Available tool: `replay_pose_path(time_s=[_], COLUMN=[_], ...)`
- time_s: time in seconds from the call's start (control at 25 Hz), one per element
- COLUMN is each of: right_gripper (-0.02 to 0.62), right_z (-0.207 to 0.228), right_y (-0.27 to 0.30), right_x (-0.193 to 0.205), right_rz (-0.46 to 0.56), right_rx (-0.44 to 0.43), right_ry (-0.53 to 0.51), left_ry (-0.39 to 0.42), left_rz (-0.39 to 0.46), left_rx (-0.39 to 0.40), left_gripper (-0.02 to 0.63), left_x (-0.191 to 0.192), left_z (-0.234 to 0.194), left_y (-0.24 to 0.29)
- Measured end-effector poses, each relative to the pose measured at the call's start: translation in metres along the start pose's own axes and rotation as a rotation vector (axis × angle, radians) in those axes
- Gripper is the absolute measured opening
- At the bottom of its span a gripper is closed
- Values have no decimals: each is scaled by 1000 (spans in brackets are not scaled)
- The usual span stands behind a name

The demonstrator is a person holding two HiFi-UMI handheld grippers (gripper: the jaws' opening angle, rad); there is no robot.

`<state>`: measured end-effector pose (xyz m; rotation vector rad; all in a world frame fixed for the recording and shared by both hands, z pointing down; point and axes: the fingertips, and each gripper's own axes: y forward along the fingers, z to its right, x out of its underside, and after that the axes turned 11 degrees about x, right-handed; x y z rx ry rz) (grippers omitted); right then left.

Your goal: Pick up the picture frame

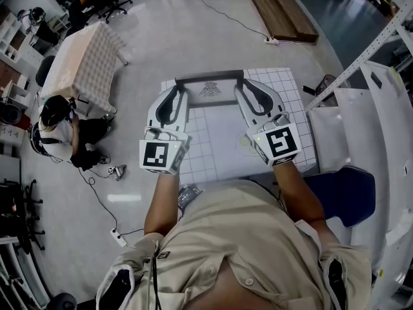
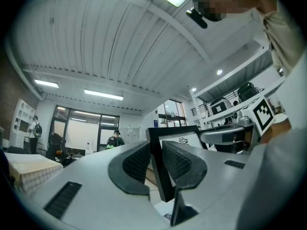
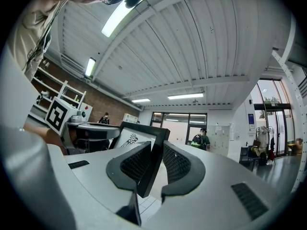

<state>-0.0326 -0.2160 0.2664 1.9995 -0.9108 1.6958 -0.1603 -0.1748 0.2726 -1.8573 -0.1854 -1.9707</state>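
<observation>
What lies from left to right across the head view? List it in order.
crouching person → left gripper → picture frame → right gripper → blue chair

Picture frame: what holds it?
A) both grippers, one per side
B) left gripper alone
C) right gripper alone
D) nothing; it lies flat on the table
A: the left gripper and right gripper each clamp a side bar of the frame.
</observation>
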Motion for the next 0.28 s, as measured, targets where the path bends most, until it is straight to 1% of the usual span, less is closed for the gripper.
replay_pose_path(time_s=[0.28], right_gripper=[83], right_z=[1], right_y=[2], right_x=[4], right_rz=[-9], right_rx=[-2], right_ry=[2], left_ry=[-4], left_rz=[-5], left_rx=[-2], left_gripper=[77], left_x=[3], left_z=[0], left_y=[1])
